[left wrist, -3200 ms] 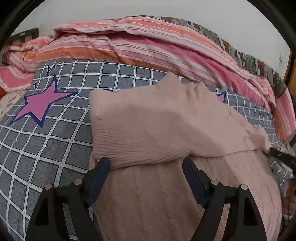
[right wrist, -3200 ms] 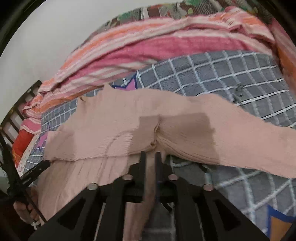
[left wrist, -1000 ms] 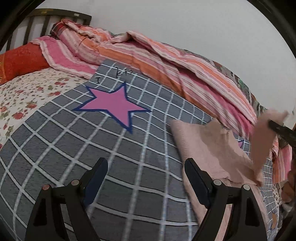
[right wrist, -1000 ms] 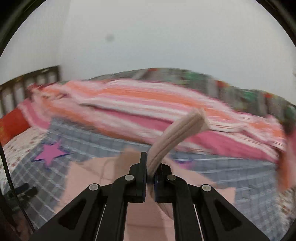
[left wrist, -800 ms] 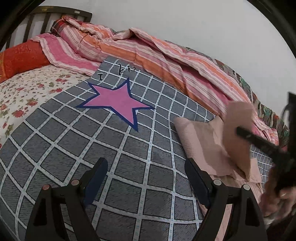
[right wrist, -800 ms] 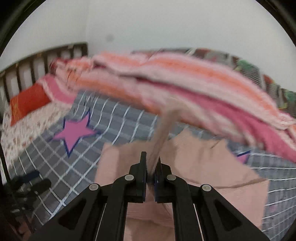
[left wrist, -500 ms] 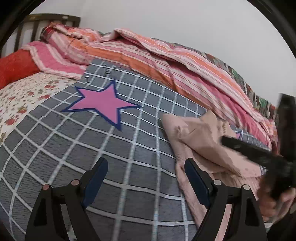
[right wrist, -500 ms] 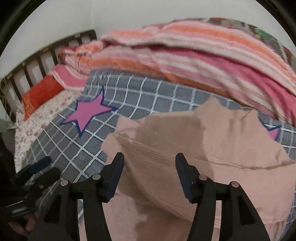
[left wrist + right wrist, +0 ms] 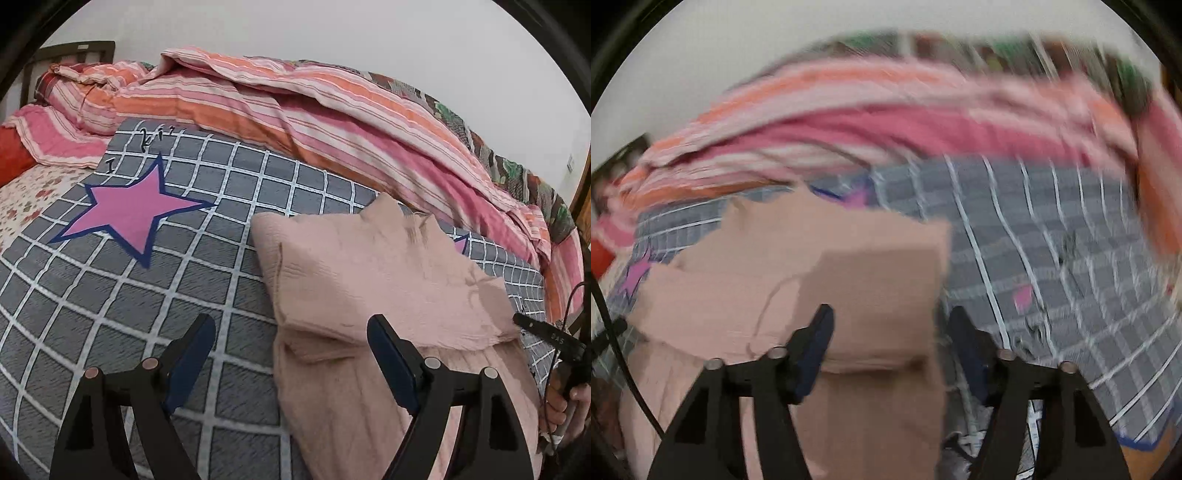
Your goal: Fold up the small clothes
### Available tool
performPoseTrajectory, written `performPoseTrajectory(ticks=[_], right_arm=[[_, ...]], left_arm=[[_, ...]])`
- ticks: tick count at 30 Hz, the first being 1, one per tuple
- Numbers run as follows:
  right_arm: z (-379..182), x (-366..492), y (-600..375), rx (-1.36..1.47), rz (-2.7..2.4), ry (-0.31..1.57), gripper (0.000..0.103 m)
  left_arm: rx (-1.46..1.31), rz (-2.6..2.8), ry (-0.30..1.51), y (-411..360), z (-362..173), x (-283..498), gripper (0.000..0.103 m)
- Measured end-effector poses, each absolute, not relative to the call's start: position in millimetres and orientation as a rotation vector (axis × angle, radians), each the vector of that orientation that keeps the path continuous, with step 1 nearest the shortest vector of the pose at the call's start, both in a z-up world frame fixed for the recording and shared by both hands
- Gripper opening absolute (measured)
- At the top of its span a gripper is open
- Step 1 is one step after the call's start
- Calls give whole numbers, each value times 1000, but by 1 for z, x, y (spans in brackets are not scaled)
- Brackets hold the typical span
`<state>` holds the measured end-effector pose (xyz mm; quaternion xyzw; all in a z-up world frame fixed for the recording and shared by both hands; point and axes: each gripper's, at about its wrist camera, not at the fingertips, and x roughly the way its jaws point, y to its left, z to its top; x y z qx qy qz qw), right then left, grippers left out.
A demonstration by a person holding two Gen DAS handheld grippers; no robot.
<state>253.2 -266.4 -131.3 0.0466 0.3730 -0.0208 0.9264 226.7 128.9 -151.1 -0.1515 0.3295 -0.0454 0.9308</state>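
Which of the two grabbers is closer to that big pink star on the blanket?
Left. The left gripper hovers open over the grid blanket just below the pink star; the right gripper is over the pink sweater, farther from it.

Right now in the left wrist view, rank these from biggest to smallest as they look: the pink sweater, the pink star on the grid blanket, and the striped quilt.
1. striped quilt, spanning the back of the bed
2. pink sweater, though nearness to the camera enlarges it
3. pink star
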Motion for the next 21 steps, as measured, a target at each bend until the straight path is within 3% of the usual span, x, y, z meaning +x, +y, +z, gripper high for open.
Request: performPoseTrajectory(ticks=[5,6,7,8,10,15,19,21], right_arm=[[-159,281,-285,234,41,899,49],[-161,282,-283,234,50,902,43],[-161,283,-281,228,60,892,29],[-160,283,-281,223,81,881,20],[-156,281,-286,237,110,849,18],[-160,280,-313,301,109,845,17],[-155,279,-308,277,94,843,29],[-147,276,-304,244,65,802,30]], left_arm=[[-346,-94,669,131,-151,231,83],[-349,-91,670,131,-152,232,83],[-351,-90,672,131,-152,233,83],[-351,-92,675,131,-153,234,83],[-349,-94,678,129,-153,235,82],[-319,-106,659,121,-148,238,82],[-246,-119,649,107,-144,242,82],[-209,-105,658,101,-146,246,82]])
